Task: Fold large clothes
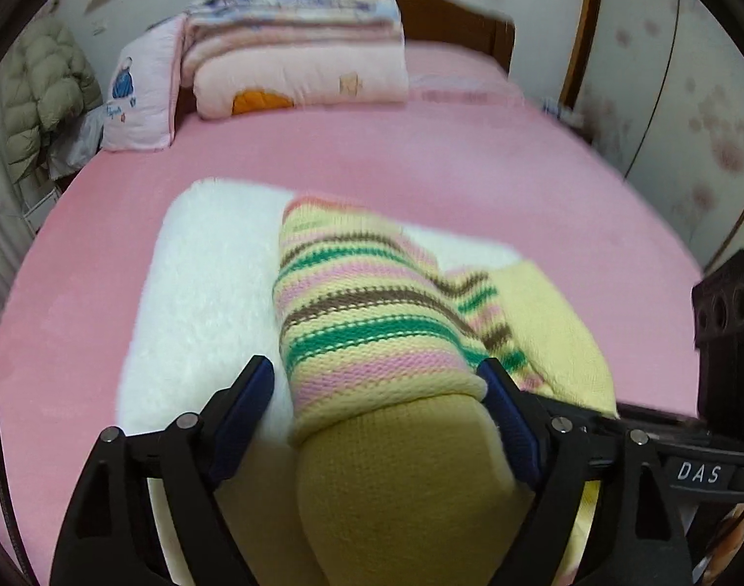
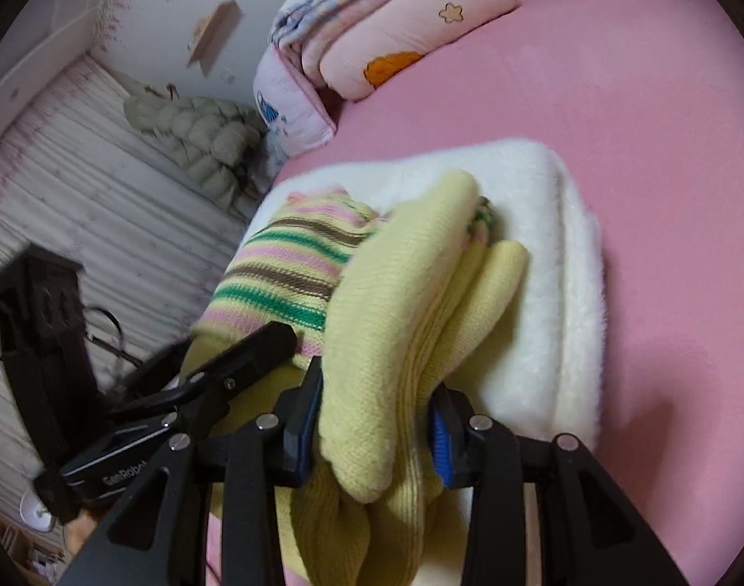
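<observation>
The sweater is a chunky pale-yellow knit with bands of pink, green and brown stripes across one part and plain yellow elsewhere. It is bunched into thick rolled folds and lies over a fluffy white blanket, which is folded flat on the pink bed. The left gripper stands wide apart around a striped, rounded fold; the knit touches one blue pad and clears the other, so it is not clamped. The right gripper is clamped on a thick bundle of plain yellow folds at the blanket's near edge, beside the striped section.
</observation>
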`<state>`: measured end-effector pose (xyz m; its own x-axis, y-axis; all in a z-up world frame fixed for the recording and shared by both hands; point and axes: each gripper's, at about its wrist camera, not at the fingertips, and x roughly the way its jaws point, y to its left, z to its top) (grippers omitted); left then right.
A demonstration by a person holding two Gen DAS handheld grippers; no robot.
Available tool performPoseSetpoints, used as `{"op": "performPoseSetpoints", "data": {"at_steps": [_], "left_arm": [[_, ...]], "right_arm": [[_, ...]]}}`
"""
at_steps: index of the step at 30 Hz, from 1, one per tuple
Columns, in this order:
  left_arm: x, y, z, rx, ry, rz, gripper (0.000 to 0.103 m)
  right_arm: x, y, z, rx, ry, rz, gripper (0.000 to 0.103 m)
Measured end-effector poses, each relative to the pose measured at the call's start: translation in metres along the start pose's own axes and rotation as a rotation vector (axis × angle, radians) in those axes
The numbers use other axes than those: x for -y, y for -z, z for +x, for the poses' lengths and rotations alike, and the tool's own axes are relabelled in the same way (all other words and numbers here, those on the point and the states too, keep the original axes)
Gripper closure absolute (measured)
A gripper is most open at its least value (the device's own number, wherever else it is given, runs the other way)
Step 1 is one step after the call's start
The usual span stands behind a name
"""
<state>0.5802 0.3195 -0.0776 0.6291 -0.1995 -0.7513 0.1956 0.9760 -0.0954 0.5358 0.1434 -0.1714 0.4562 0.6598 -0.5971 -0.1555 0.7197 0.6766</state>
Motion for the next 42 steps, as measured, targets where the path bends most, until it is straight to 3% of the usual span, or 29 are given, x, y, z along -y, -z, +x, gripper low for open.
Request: {"op": "performPoseSetpoints", "data": {"at_steps": [3,9,15,19,26,38,42], "left_arm": [[0.0,0.006,0.005,0.035,0.001,0.002,0.017],[0.0,0.007,-0.005,0.031,0.002,-0.003,0.016],[0.015,0.017,-0.045,-0.029,-0.074,-0.071,0.008],[0.021,0.028,-0.09,-0.056,-0.094,-0.164,0.008],[0.06,0.051,-0.18,-0.067,-0.142,-0.164,0.008],[0.184,0.109,-0.333,-0.003,-0.179,-0.096,0.002],[0.221,0.138,-0.365,0.014,-0.138,-0.1,0.002]], "right_arm": [[-0.001,-0.001,0.002,0.023,0.02,-0.037,0.064],[-0.005,0.002,-0.007,0.007,0.09,-0.108,0.046],[-0.03,0.006,-0.033,-0.084,0.216,-0.178,0.046],[-0.045,0.017,-0.074,-0.093,0.244,-0.213,0.046],[-0.07,0.056,-0.162,-0.128,0.277,-0.238,0.046],[-0.109,0.132,-0.337,-0.062,0.362,-0.317,0.046],[-0.113,0.163,-0.386,-0.031,0.387,-0.363,0.046]]}}
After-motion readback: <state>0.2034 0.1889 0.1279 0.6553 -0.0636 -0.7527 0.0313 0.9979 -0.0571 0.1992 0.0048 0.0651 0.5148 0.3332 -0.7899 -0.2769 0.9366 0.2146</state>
